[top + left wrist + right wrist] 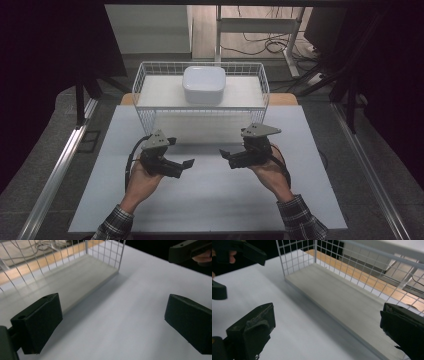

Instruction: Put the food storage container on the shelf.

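In front of the wire basket (150,80), the left gripper (186,164) is hovering over the table (210,200), jaws spread wide and empty, pointing inward. The right gripper (225,155) is facing it, likewise gaping. The white container (203,84) is sitting, apparently lidded, inside the basket.

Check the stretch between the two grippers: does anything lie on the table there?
Nothing does. In the high view, the left gripper and right gripper face each other over bare white table; the wire basket stands farther back.
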The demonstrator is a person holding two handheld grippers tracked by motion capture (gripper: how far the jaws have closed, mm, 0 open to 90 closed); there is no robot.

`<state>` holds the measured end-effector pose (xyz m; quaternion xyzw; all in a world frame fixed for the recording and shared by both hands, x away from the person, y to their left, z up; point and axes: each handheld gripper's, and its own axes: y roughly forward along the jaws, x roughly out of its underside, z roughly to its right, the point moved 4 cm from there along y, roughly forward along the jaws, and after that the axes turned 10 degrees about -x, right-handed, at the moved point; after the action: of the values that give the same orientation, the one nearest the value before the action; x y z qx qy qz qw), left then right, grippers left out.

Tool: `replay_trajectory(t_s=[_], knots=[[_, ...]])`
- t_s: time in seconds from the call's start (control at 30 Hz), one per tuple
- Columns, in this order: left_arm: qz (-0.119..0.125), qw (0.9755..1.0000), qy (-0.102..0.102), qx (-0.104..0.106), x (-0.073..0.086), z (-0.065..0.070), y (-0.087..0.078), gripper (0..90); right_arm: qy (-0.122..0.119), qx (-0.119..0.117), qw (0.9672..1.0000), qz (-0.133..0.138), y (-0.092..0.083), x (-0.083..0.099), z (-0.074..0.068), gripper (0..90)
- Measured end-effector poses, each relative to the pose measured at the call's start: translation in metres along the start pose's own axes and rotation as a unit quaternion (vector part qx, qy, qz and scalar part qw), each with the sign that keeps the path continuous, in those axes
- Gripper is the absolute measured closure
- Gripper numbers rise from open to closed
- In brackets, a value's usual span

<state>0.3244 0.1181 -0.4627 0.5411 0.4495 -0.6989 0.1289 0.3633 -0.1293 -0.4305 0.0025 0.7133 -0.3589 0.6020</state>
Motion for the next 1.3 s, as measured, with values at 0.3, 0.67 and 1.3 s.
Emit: replay_trajectory(t_s=[0.3,0.67,1.3], knots=[[-0.014,0.9998,-0.012,0.001,0.026,0.003,0.005,1.2,0.008,-0.007,0.9999,-0.005,0.001,0.022,-0.005,0.0],[-0.016,0.9998,-0.011,-0.004,0.036,0.007,-0.001,1.3,0.011,-0.013,0.9998,-0.007,-0.002,0.038,-0.01,0.0],[-0.03,0.9989,-0.02,-0.031,0.074,0.007,-0.023,1.5,0.028,-0.003,0.9993,-0.023,-0.021,0.074,-0.016,0.0]])
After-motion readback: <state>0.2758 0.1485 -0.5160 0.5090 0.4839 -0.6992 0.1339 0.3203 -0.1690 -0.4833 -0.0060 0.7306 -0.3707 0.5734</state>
